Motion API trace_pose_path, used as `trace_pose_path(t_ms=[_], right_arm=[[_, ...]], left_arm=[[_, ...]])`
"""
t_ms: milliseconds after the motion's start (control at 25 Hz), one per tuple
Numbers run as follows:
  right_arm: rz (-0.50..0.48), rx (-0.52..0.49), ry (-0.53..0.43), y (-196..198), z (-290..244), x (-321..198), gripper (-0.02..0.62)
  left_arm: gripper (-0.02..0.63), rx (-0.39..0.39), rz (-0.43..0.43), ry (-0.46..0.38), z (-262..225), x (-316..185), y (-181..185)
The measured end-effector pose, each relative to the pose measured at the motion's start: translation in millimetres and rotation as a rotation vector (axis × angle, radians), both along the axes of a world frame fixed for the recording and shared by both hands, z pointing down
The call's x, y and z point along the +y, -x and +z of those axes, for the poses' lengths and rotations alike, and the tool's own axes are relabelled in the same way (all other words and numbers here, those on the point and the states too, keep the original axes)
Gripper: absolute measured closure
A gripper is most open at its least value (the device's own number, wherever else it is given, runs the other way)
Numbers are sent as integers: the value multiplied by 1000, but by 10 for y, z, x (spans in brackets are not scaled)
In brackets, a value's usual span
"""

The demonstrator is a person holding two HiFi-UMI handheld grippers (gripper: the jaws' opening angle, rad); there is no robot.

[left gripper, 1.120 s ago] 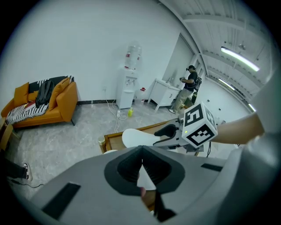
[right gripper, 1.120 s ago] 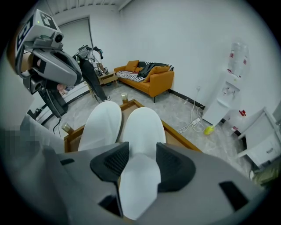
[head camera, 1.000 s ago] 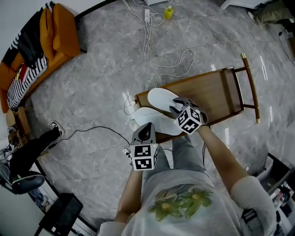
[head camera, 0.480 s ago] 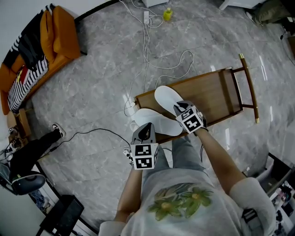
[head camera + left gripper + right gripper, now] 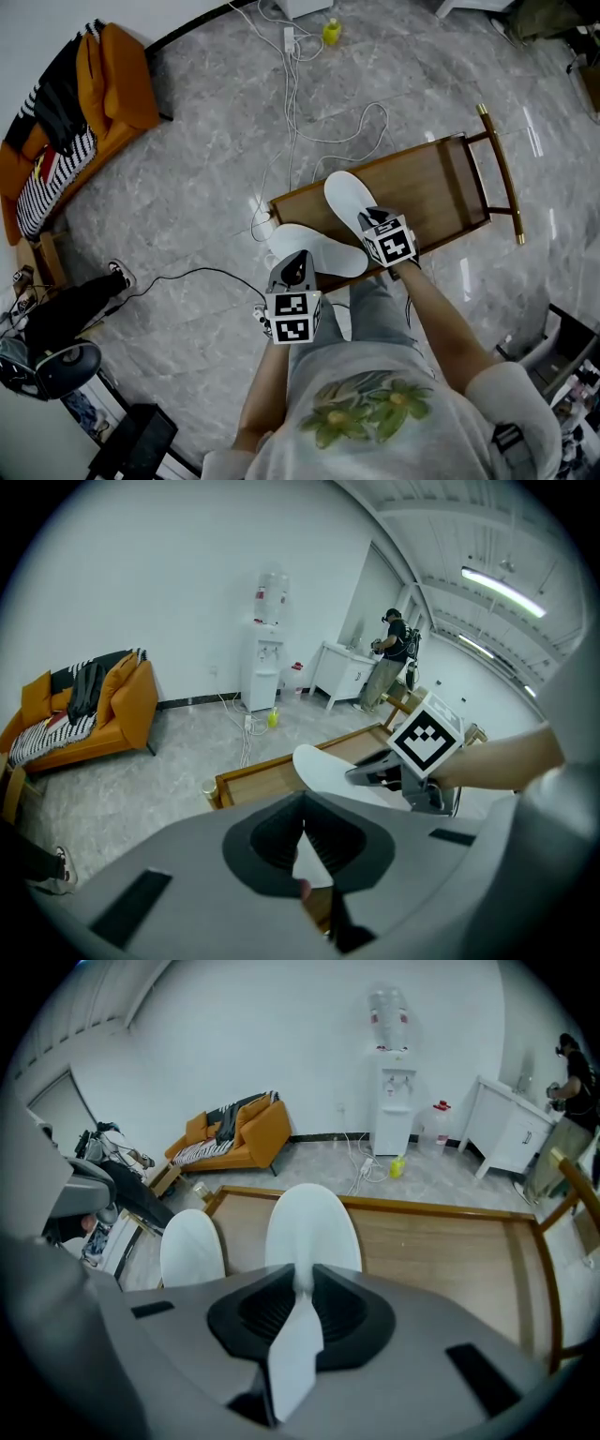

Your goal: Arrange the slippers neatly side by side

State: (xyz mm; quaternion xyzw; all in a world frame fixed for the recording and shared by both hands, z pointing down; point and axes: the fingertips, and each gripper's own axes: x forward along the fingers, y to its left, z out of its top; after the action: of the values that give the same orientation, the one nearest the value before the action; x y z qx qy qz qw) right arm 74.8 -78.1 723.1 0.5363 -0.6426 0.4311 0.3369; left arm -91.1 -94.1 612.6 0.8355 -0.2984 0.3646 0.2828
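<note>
Since a second ago I've swung the far slipper (image 5: 347, 195) round, so its toe now points up the wooden table (image 5: 441, 187) rather than across it. The right gripper (image 5: 302, 1290) has just been closing and is clamped on that slipper's heel. The left gripper (image 5: 305, 808) pinches the near slipper (image 5: 314, 248), which lies at the table's near edge, its toe splayed leftward

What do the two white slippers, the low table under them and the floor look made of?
The slippers look like thin matte white fabric or foam; the right tongs pinch one flat as a sheet. The low table looks like brown wood, with streaky grain and raised rim. The floor looks like polished grey marble or marble-look tile, veined and glaring.
</note>
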Motion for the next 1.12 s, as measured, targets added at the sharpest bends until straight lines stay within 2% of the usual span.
trace_pose_path(t_ms=[200, 440, 600, 840, 1120], right_arm=[[66, -13, 12, -42, 22, 45, 535], [96, -29, 6, -39, 45, 108, 531], [91, -34, -7, -35, 25, 89, 517], [68, -38, -40, -16, -86, 42, 443], [36, -35, -113, -10, -375, -51, 427]], left_arm=[[591, -1, 12, -3, 4, 16, -6], [592, -6, 18, -5, -7, 65, -3], [592, -11, 22, -3, -12, 61, 0], [591, -1, 22, 0, -22, 24, -15], [591, 18, 14, -9, -111, -34, -52]])
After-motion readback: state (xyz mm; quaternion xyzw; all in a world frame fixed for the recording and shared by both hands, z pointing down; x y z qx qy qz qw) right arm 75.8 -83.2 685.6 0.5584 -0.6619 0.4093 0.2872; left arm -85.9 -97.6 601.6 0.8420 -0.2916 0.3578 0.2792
